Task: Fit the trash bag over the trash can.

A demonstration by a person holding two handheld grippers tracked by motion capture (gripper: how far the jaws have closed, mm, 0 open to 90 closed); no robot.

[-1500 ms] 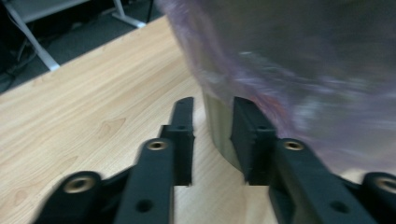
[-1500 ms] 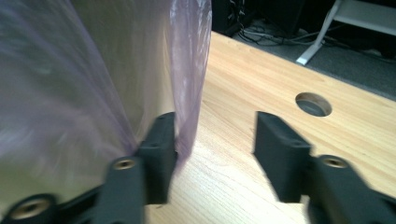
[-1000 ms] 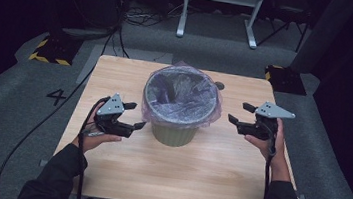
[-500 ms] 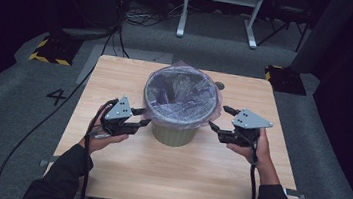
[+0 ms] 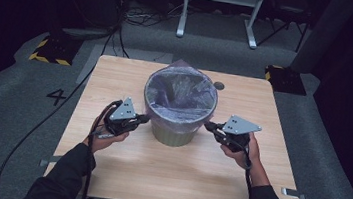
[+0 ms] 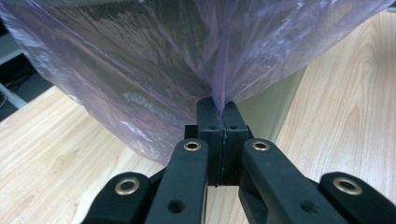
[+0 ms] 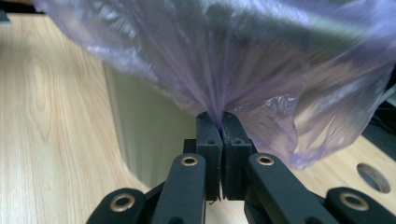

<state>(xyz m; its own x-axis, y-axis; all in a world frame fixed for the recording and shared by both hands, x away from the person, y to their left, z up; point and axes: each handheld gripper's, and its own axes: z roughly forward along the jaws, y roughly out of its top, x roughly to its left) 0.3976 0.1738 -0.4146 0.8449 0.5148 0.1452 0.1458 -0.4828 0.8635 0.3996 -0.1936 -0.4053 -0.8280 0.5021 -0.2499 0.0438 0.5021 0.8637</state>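
Nearest the camera in the left gripper view, the left gripper [image 6: 222, 109] has its jaws pressed together on a pinch of the purple bin liner [image 6: 154, 65], the film fanning up and away from the tips. In the right gripper view the right gripper [image 7: 220, 120] does the same: jaws closed on a gathered fold of that liner, with the loose skirt hanging just beyond and to the side of them. Behind each pair of jaws stands the olive wall of the bin [image 7: 140, 126], resting on the desk [image 7: 46, 116]. From the high view the two grippers sit at opposite sides of the bin, each at the overhang below the rim. The step in hand looks like taking hold of the liner on both sides; the next move would likely call for raising both pinches evenly, so the thin film peels off the rim without tearing or tipping the bin. The liner lines the bin and folds over its rim; inside it, nothing can be made out besides crumpled film.
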